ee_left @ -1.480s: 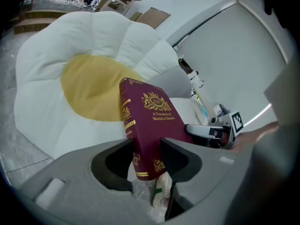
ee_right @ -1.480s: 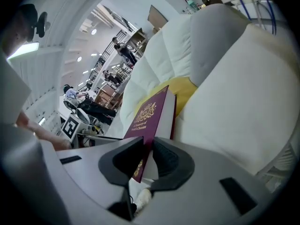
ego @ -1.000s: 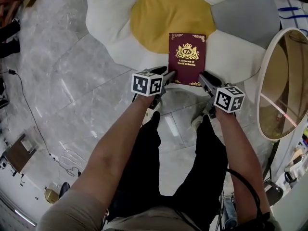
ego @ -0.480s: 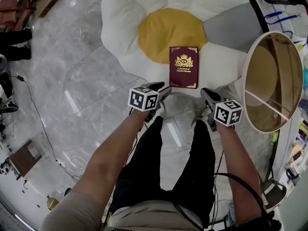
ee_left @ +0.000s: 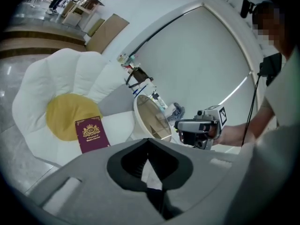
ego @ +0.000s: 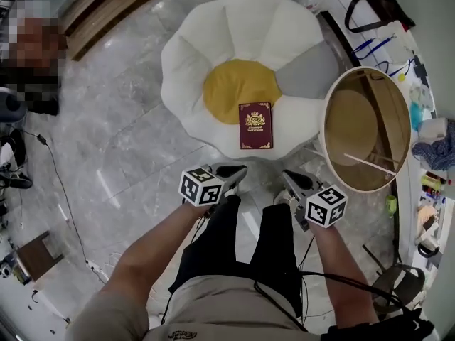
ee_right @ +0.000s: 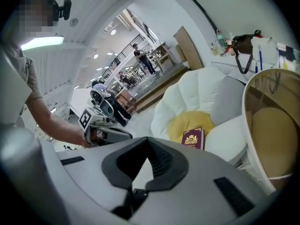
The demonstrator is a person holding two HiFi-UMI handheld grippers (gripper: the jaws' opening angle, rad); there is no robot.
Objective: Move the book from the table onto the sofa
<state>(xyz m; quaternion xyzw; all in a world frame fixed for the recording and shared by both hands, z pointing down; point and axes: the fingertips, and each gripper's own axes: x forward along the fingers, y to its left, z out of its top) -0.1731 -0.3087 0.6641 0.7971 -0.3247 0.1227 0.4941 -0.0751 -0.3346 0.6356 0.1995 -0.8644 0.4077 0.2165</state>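
Observation:
A maroon book (ego: 255, 125) with gold print lies flat on the flower-shaped sofa (ego: 195, 69), half on its yellow centre and half on a white front petal. It also shows in the left gripper view as the book (ee_left: 92, 134) and in the right gripper view as the book (ee_right: 193, 138). My left gripper (ego: 238, 170) and right gripper (ego: 288, 180) hang side by side well above the floor, short of the sofa's front edge and apart from the book. Both are shut with nothing between the jaws.
A round table (ego: 366, 130) with a wooden top and white rim stands right of the sofa. Behind it a white bench (ego: 398, 27) holds a dark bag, cables and small items. Cables trail over the marble floor (ego: 106, 141) at the left. The person's legs are under the grippers.
Both grippers have drawn back from the book's near edge and risen, and their jaws have closed. The book stays on the sofa. The head view has lifted, so everything looks smaller.

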